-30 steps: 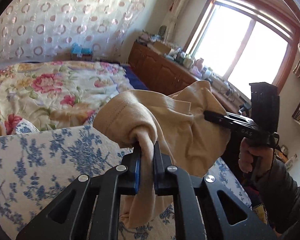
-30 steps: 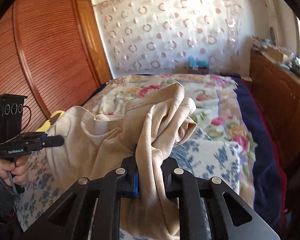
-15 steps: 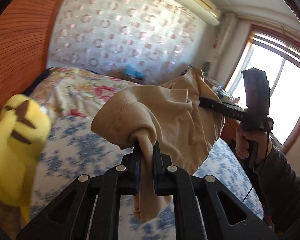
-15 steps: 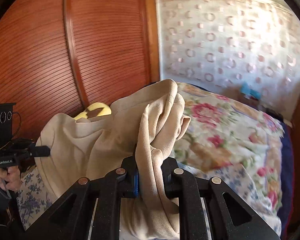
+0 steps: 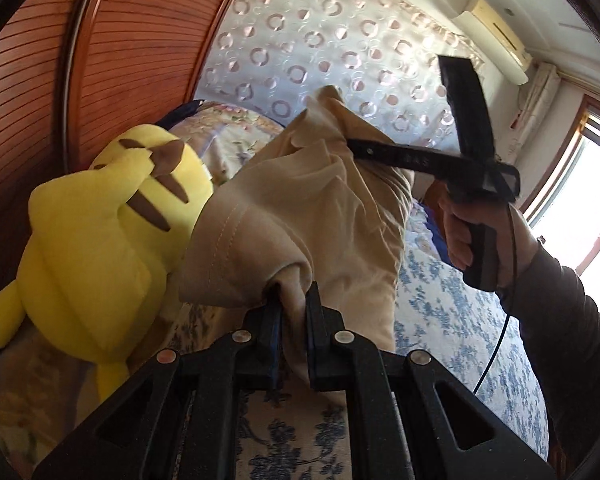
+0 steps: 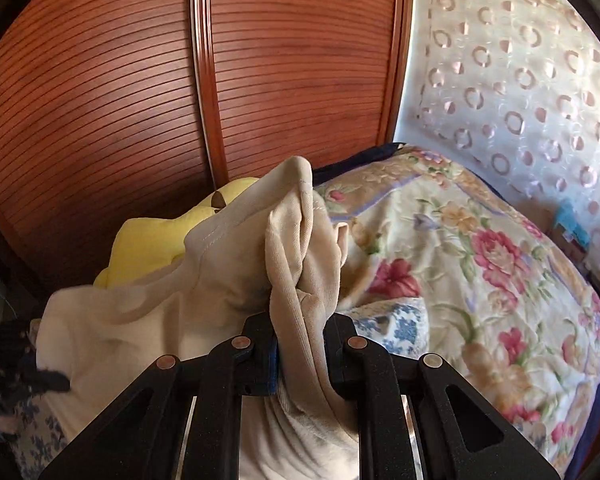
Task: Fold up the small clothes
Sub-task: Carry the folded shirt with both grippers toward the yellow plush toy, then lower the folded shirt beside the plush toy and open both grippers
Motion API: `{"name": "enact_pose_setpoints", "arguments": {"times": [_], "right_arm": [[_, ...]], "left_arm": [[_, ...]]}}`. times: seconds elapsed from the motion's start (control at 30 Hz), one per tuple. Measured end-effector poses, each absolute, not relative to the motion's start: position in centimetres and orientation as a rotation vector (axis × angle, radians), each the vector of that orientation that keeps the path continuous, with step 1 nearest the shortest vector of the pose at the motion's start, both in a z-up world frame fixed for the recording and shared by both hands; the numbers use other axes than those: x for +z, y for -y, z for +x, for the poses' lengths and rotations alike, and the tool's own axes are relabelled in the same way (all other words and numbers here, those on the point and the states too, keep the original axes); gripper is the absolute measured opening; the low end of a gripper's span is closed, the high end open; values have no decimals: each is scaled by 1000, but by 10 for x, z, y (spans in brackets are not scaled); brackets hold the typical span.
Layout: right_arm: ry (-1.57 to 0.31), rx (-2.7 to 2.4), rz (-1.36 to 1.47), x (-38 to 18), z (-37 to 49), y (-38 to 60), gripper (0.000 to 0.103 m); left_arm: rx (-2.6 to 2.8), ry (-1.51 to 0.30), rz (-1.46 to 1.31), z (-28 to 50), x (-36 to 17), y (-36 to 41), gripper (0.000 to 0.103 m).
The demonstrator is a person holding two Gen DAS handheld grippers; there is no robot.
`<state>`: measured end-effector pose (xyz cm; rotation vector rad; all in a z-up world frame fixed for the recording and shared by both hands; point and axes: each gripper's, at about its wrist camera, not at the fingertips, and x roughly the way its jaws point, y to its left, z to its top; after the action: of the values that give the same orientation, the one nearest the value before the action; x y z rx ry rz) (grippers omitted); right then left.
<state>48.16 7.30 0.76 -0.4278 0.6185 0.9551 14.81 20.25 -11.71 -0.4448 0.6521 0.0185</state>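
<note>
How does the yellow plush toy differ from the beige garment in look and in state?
The yellow plush toy is bright yellow with brown marks; the beige garment is plain. The toy lies free; the garment hangs bunched, clamped by the left gripper and right gripper. Both look soft.

Ahead of the left gripper and to its left stands a tall wardrobe (image 5: 112, 40) of red-brown wood with thin horizontal slats; it also fills most of the view ahead of the right gripper. Beside it hangs a white curtain (image 5: 320, 40) with a pattern of pink rings. High to the right of the left gripper an air conditioner (image 5: 496, 30) is fixed on the wall, and lower on that side a window (image 5: 592, 184) with a wooden frame lets in strong daylight. Below both grippers lies a bed: a cream blanket (image 6: 480, 264) with red and pink flowers, and nearer, a white cover (image 5: 460, 320) with blue flowers.
</note>
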Motion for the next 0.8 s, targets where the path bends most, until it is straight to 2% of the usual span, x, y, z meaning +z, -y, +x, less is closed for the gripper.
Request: {"name": "enact_pose_setpoints", "arguments": {"times": [0.17, 0.23, 0.3, 0.53, 0.6, 0.67, 0.73, 0.8], "right_arm": [[-655, 904, -415, -12, 493, -110, 17], [-660, 861, -395, -12, 491, -111, 31], [-642, 781, -384, -11, 491, -111, 36], [-652, 791, -320, -10, 487, -86, 37], [-665, 802, -320, -18, 483, -82, 37], [-682, 787, -326, -22, 481, -70, 37], [-696, 759, -329, -25, 475, -55, 37], [-697, 723, -321, -23, 475, -49, 37]], "left_arm": [[64, -698, -420, 154, -126, -209, 11], [85, -713, -430, 152, -129, -209, 11], [103, -726, -445, 151, -131, -213, 14], [148, -717, -399, 142, -128, -215, 30], [151, -715, -375, 138, -126, -212, 31], [149, -707, -347, 132, -121, -208, 42], [118, -671, -321, 125, -114, -205, 66], [109, -641, -291, 117, -104, -199, 82]]}}
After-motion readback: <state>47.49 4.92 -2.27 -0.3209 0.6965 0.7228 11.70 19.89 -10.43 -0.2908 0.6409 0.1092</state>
